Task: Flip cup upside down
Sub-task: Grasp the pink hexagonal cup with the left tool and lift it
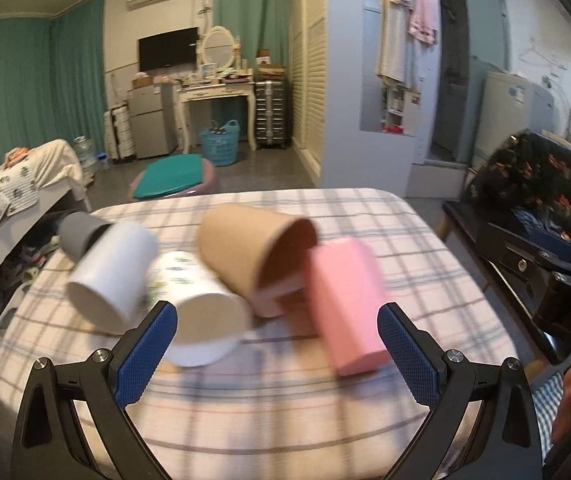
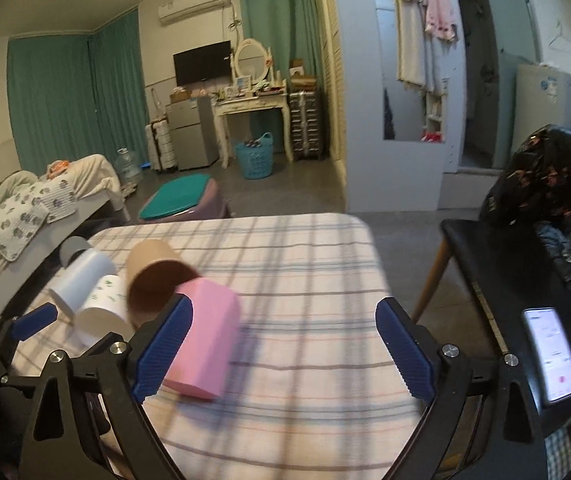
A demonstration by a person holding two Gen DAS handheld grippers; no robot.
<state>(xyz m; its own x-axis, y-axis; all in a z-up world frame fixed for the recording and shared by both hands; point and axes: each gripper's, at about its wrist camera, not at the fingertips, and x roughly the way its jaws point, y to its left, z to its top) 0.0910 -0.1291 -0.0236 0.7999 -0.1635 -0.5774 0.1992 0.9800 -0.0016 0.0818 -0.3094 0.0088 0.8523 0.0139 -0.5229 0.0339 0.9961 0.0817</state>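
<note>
On a cloth [image 1: 269, 408] checked in grey and pink lie 5 cups: grey [image 1: 79, 234], white [image 1: 111, 276], white with green print [image 1: 193, 312], brown [image 1: 251, 254], pink [image 1: 345, 304].

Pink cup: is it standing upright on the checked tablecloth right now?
No. The pink cup lies on its side on the tablecloth, beside the brown cup, which is also tipped over.

cups [image 1: 213, 280] crowd the table's left; right side [image 2: 325, 300] lies bare.
</note>
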